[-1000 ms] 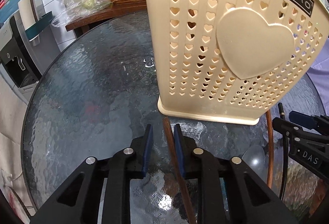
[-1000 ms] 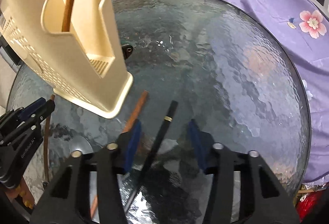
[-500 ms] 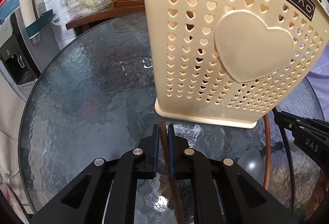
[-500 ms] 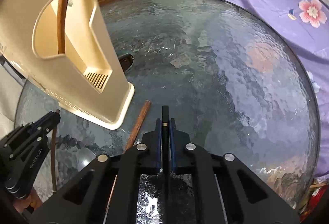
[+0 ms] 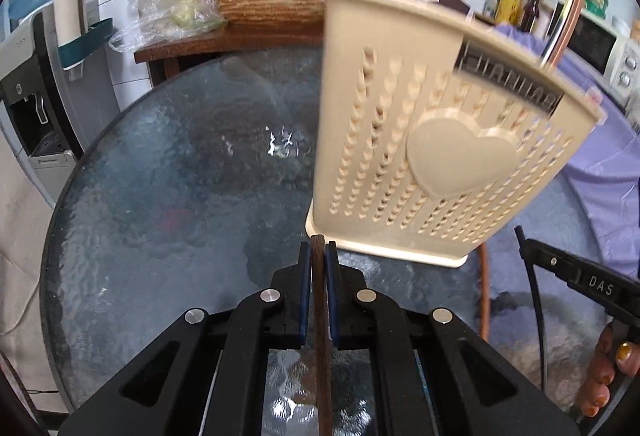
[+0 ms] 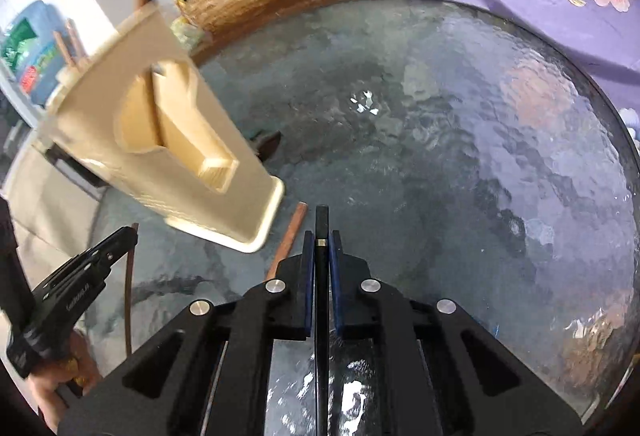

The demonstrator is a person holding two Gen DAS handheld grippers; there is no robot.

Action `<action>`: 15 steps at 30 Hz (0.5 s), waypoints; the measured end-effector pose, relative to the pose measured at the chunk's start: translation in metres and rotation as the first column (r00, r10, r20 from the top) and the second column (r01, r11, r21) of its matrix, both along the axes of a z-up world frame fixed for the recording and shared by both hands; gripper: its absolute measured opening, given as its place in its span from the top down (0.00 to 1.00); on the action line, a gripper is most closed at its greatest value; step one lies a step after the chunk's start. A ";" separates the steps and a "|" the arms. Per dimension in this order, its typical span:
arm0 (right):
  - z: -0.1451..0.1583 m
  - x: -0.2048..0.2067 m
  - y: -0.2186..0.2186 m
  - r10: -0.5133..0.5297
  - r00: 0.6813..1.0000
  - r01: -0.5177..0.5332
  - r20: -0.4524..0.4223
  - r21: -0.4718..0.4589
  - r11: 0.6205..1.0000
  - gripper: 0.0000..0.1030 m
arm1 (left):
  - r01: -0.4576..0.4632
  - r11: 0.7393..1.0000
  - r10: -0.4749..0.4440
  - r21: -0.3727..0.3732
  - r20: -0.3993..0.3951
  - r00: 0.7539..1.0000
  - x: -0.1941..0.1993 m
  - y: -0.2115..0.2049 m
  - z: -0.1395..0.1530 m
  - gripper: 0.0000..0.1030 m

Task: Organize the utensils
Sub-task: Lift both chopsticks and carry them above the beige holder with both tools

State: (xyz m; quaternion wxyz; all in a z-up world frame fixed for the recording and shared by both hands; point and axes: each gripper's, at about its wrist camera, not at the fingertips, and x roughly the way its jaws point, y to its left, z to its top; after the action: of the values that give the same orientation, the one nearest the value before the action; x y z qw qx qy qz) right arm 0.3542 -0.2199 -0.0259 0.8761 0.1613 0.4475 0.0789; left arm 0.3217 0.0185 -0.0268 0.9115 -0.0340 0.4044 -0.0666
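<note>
The left gripper (image 5: 319, 256) is clamped on a brown chopstick (image 5: 320, 316), its length running straight along the fingers, tip toward the cream holder (image 5: 420, 140). The right gripper (image 6: 321, 248) pinches a black chopstick (image 6: 321, 220) likewise, tip forward over the glass table (image 6: 460, 164).

Textured glass table (image 5: 160, 196); perforated plastic holder (image 5: 400, 84).

Holder (image 5: 440, 140) lettering motion-blurred; brown chopstick (image 5: 322, 336) lower end cut off.
</note>
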 end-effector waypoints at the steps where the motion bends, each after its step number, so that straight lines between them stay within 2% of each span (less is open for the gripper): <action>1: 0.004 -0.003 -0.001 0.009 1.000 -0.009 0.012 0.006 1.000 0.92 | 0.002 1.000 -0.001 -0.021 0.010 1.000 -0.004 0.002 0.006 0.93; 9: 0.050 -0.039 -0.004 0.141 0.978 -0.158 0.150 0.107 0.982 0.92 | 0.020 0.998 -0.014 -0.053 0.109 0.994 -0.031 0.008 0.048 0.93; 15: 0.088 -0.059 -0.003 0.199 0.945 -0.231 0.260 0.102 0.968 0.92 | 0.039 0.994 -0.022 -0.102 0.163 0.986 -0.044 0.015 0.075 0.93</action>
State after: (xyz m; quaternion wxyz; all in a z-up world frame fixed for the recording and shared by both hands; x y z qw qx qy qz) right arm 0.2957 -0.2229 0.0622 0.8987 0.1574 0.3434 0.2228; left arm 0.2776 0.0334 0.0477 0.9371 -0.0703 0.3257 -0.1044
